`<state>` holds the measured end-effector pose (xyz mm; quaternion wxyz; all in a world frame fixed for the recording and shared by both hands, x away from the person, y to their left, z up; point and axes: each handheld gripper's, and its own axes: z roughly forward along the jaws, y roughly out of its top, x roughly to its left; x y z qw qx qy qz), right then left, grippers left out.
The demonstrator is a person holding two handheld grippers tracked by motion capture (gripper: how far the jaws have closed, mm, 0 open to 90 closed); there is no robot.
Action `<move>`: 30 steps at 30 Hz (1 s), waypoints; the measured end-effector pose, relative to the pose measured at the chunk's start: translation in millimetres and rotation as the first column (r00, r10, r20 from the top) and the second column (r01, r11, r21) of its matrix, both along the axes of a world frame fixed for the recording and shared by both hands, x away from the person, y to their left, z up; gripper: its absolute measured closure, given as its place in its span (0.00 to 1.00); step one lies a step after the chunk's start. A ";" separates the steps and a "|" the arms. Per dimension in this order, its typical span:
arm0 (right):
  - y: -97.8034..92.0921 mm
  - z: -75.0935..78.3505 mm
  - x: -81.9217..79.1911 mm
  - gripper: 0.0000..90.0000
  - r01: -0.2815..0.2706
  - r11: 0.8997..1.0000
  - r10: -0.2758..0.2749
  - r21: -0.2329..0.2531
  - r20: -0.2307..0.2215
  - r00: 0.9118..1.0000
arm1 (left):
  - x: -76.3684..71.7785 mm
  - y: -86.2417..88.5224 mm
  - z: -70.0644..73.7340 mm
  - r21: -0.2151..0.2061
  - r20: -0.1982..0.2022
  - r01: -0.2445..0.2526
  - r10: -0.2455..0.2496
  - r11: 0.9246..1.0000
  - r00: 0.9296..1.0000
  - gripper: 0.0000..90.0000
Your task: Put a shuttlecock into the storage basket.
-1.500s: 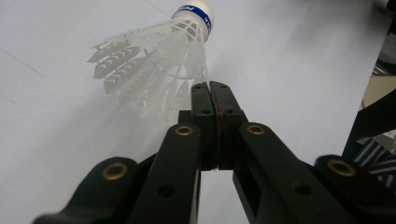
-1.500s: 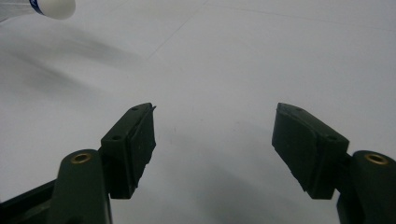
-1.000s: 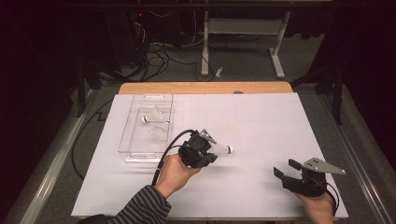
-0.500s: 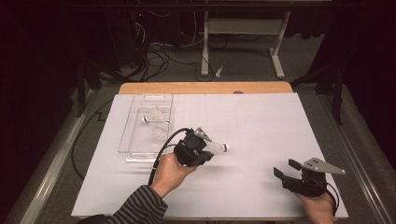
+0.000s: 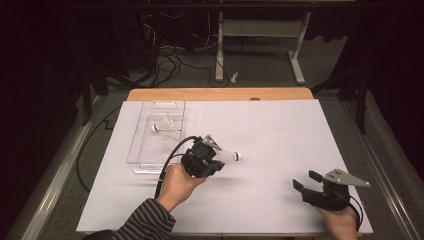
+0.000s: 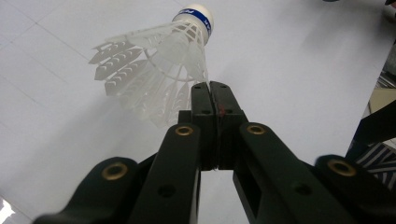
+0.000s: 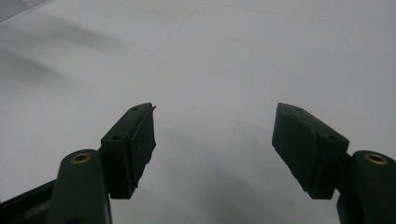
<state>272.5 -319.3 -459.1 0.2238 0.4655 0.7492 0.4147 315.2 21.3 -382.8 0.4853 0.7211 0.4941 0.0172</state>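
Observation:
A white shuttlecock [image 6: 154,60] with a blue-banded cork hangs just above the white sheet, and my left gripper [image 6: 210,88] is shut on the edge of its feather skirt. In the high view this left gripper [image 5: 215,154] is held left of the table's middle, the shuttlecock [image 5: 228,156] pointing right with its cork outermost. Near the front right corner my right gripper [image 5: 306,181] stays low over the sheet, open. Its jaws stand wide apart with nothing between them in the right gripper view [image 7: 215,140].
A clear plastic tray [image 5: 145,162] lies left of the left gripper, holding two more shuttlecocks [image 5: 166,125] [image 5: 169,142]. A white sheet [image 5: 280,135] covers the table; a wooden edge [image 5: 220,94] shows at the back. A black cable [image 5: 167,165] trails from the left gripper.
My left gripper has drifted slightly left and back toward the tray, carrying the shuttlecock. The right gripper has not moved.

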 end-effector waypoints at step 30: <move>0.0 0.1 0.0 0.34 0.001 1.000 -0.001 0.001 0.000 1.000 | 1.4 25.1 5.3 0.022 0.019 -0.054 0.054 0.998 0.998 1.00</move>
